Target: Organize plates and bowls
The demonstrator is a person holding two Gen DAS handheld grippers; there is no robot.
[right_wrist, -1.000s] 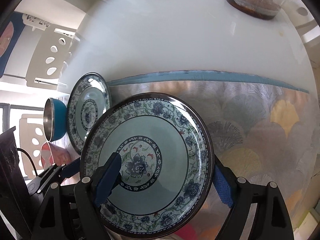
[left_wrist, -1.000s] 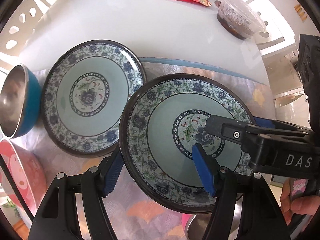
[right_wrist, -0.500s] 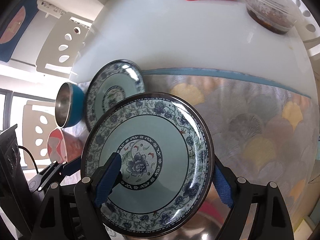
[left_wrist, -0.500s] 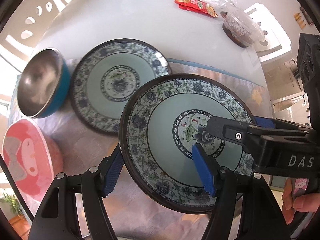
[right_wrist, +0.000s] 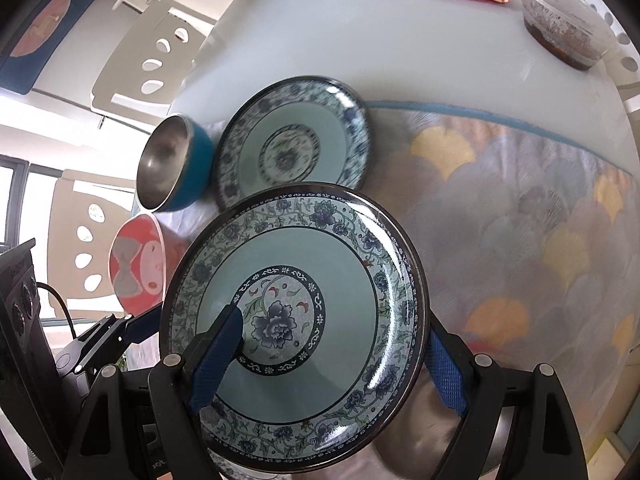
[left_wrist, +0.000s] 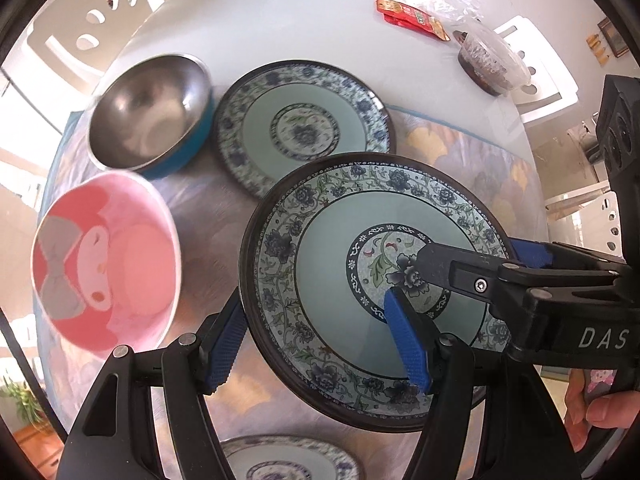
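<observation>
A blue-and-green flower plate (left_wrist: 332, 264) (right_wrist: 304, 248) hangs above the table, held by both grippers. My left gripper (left_wrist: 314, 342) is shut on it, one blue pad outside the left rim and the other on the plate's inner face. My right gripper (right_wrist: 330, 368) is shut on it too, one pad inside and one against the right rim. A matching plate (left_wrist: 304, 128) (right_wrist: 292, 148) lies on the mat behind. Left of it stand a steel bowl with a blue outside (left_wrist: 152, 112) (right_wrist: 172, 164) and a pink cartoon bowl (left_wrist: 104, 264) (right_wrist: 136, 268).
Another flower plate (left_wrist: 288, 460) shows under the left gripper. A fan-patterned mat (right_wrist: 520, 220) covers the near table. At the far side lie a red snack packet (left_wrist: 412, 20) and a plastic food container (left_wrist: 488, 60). White chairs ring the table. A hand (left_wrist: 600, 412) holds the right gripper.
Both grippers have carried the plate to the left and slightly up. The steel bowl and the pink bowl have come fully into the left wrist view. Both grips look unchanged.
</observation>
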